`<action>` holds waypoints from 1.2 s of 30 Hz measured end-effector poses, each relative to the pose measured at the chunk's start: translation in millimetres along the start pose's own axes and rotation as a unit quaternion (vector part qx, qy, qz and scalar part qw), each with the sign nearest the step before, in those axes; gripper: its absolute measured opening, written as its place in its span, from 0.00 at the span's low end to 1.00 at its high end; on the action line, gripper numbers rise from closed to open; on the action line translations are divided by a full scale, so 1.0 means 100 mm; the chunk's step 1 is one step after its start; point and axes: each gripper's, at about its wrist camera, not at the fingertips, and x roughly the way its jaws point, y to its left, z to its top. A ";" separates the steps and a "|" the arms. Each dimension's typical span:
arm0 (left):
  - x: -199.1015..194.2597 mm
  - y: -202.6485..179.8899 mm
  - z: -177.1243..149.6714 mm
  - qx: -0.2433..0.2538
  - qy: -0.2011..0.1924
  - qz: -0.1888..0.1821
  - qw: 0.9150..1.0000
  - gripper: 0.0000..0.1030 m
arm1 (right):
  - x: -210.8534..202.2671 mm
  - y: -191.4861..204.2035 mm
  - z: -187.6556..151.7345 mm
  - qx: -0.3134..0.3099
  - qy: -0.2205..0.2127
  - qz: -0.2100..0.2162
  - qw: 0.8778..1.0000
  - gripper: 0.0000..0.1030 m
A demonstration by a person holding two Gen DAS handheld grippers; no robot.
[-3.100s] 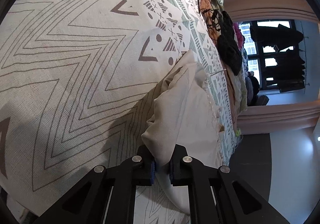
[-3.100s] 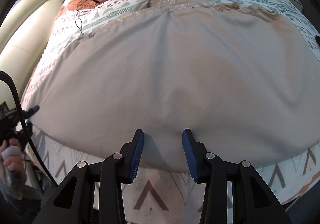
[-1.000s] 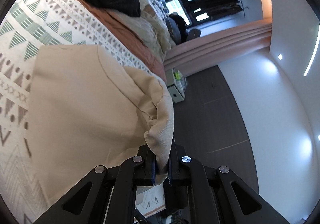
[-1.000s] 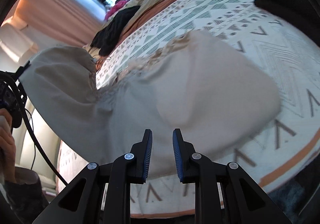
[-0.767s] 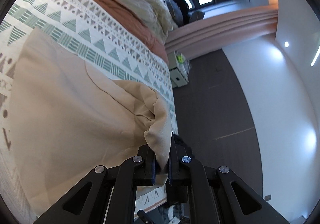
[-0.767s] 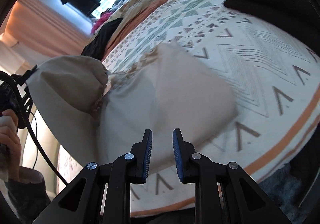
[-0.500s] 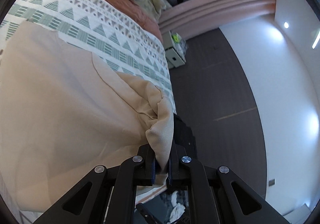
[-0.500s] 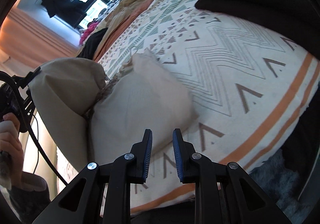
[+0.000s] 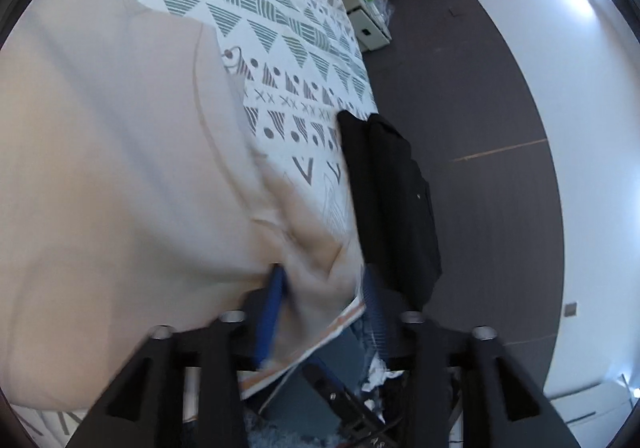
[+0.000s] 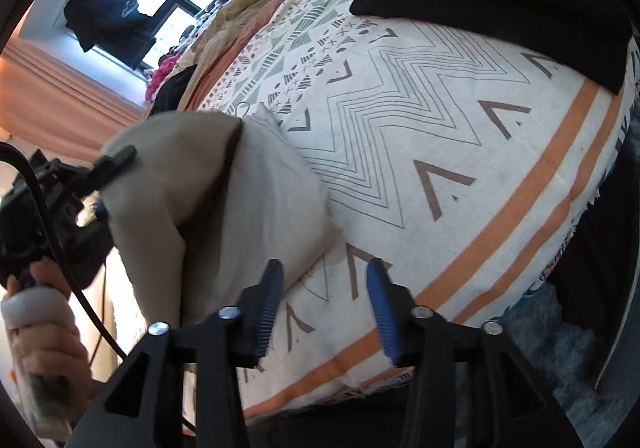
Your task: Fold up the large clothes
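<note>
Patterned bedspread [image 10: 460, 136] covers the bed, with a black garment [image 9: 396, 200] lying at its edge and a beige garment [image 9: 120, 168] spread over much of it. Left gripper [image 9: 324, 312] has its jaws spread apart, a loose beige fold lying between them. Right gripper [image 10: 326, 308] is wide apart too and holds nothing, just beside the beige cloth.

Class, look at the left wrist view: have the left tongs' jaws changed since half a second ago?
Yes. The left tongs were shut on the beige garment and now stand open, the fabric loose between them above the patterned bedspread.
</note>
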 end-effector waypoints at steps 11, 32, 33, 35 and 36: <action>-1.00 0.54 -0.09 -0.009 -0.098 0.077 0.992 0.54 | 0.21 0.21 0.10 -0.025 0.011 0.043 0.999 0.51; -1.48 1.70 -0.71 -0.079 -0.116 0.228 0.963 0.49 | 0.59 0.42 0.28 -0.054 0.008 0.051 0.997 0.09; -1.44 1.71 -0.72 -0.079 -0.110 0.230 0.964 0.41 | 0.57 0.41 0.27 -0.052 0.006 0.051 0.997 0.09; -1.37 1.74 -0.76 -0.080 -0.099 0.219 0.967 0.34 | 0.51 0.36 0.25 -0.044 0.001 0.048 0.998 0.09; -1.36 1.73 -0.78 -0.079 -0.101 0.218 0.967 0.34 | 0.47 0.33 0.24 -0.042 -0.002 0.047 0.998 0.09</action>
